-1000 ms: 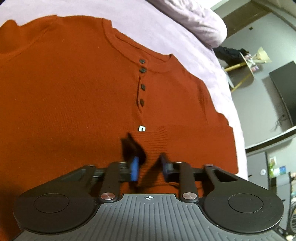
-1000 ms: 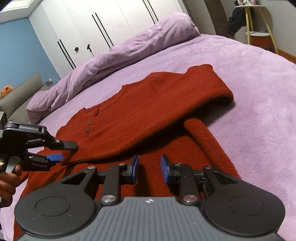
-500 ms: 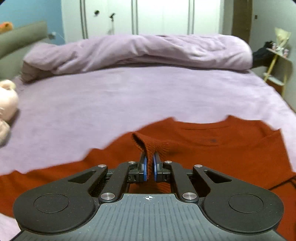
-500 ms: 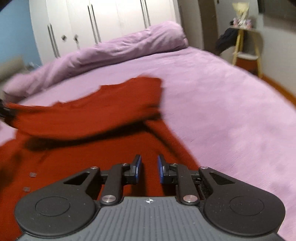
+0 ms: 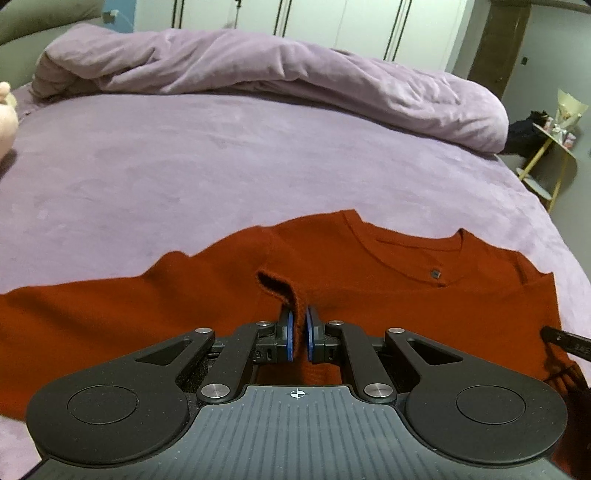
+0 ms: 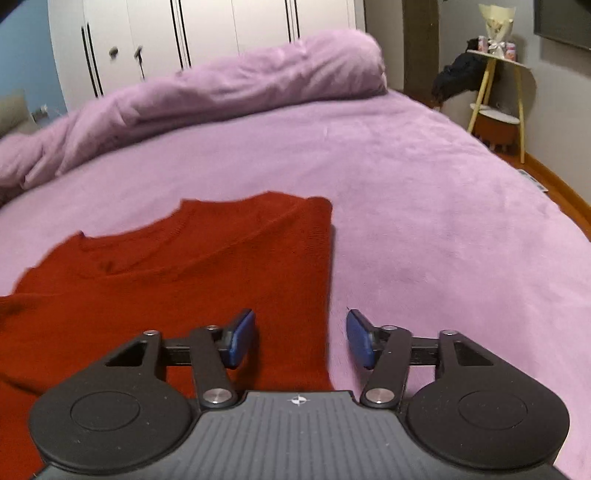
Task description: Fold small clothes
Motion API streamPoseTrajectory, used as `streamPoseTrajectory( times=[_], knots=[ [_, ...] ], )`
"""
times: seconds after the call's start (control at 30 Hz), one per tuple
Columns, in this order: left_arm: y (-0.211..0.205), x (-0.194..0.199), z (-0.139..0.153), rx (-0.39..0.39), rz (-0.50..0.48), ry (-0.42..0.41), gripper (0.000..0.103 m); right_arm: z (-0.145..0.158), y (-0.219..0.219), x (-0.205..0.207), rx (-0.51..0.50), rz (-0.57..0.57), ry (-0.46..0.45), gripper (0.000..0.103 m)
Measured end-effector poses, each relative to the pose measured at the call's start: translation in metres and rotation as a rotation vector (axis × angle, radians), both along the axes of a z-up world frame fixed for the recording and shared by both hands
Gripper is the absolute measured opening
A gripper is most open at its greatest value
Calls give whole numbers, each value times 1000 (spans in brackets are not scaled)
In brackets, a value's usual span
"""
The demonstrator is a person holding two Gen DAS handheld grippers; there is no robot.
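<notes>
The rust-red knit sweater (image 5: 369,288) lay spread on the purple bedspread (image 5: 184,166), its neckline toward the heaped duvet (image 5: 277,70) at the far side of the bed. The left gripper (image 5: 299,334) had its blue pads closed on a raised fold of the sweater's ribbed edge, which stood up in a small loop just ahead of the fingertips. Only the left wrist view showed this pinch, along with one dark button (image 5: 436,273) below the collar and a black piece of the other tool at the right edge of the frame.

From the right wrist view the sweater (image 6: 184,280) appeared as a flat panel with a straight side edge running down between the fingers. The right gripper (image 6: 301,338) had its jaws wide apart, holding nothing: the left pad sat over the red knit, the right pad over bare bedspread (image 6: 443,221).

This view also showed the white wardrobe doors (image 6: 207,33) behind the duvet (image 6: 229,92) and a yellow-legged side table (image 6: 495,85) by the wall.
</notes>
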State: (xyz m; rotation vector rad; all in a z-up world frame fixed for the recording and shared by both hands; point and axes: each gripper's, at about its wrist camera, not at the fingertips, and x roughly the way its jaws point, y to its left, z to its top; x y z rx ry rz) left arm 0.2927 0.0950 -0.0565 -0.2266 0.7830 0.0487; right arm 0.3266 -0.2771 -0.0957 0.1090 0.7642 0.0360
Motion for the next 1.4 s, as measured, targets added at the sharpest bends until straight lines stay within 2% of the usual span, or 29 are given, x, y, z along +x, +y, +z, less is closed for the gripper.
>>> streamPoseTrajectory(
  times=[0.03,0.07,0.13,0.2,0.23,0.33,0.4,0.47,0.53,0.6,0.63,0.7,0.77,0.83,0.9,0.93,1.03,1.07,1.13,1.33,1.4],
  knots=[
    [-1,1,0,5,-3,-10,9,-4,2,7,5,24,6,20],
    [-1,3,0,13,-3,-24,9,-6,5,9,-1,28,1,14],
    [-3,8,-1,33,3,-53,9,-2,6,7,-42,30,-64,6],
    [-8,17,-4,25,-6,-63,9,4,3,3,-95,-15,-133,6],
    [-12,21,-7,40,-10,-61,9,3,-2,3,-103,-53,-138,6],
    [-24,35,-24,111,-36,-13,9,-11,-7,12,-125,-93,-81,6],
    [-23,39,-34,114,-36,30,14,-17,-1,11,-195,-74,-100,6],
    [-16,37,-38,106,-12,55,29,-18,5,12,-238,-52,-100,8],
    [-8,31,-37,97,20,46,30,-12,4,14,-249,-75,-94,10],
    [-4,22,-31,90,51,29,30,-1,6,6,-270,-94,-136,11],
    [-4,17,-28,82,62,13,31,5,8,0,-266,-86,-166,13],
    [-8,8,-23,53,55,-14,37,13,16,-15,-195,8,-217,13],
    [-19,8,-25,40,14,-1,45,10,27,-22,-132,123,-197,13],
    [-31,14,-32,82,-18,35,45,-4,39,-23,-173,180,-156,13],
    [-37,17,-39,148,-24,45,45,-17,41,-19,-282,141,-118,13],
    [-38,18,-40,161,-22,43,45,-20,33,-19,-280,128,-139,13],
    [-34,19,-41,140,-2,46,47,-23,12,-15,-366,30,-152,16],
    [-34,19,-42,144,3,47,52,-24,4,-14,-373,12,-140,21],
    [-34,17,-43,149,14,53,55,-27,-4,-10,-344,19,-132,21],
    [-16,9,-36,64,31,69,58,-30,10,-7,-445,29,-141,22],
    [2,-2,-28,14,75,72,65,-21,9,-11,-421,18,-130,22]
  ],
)
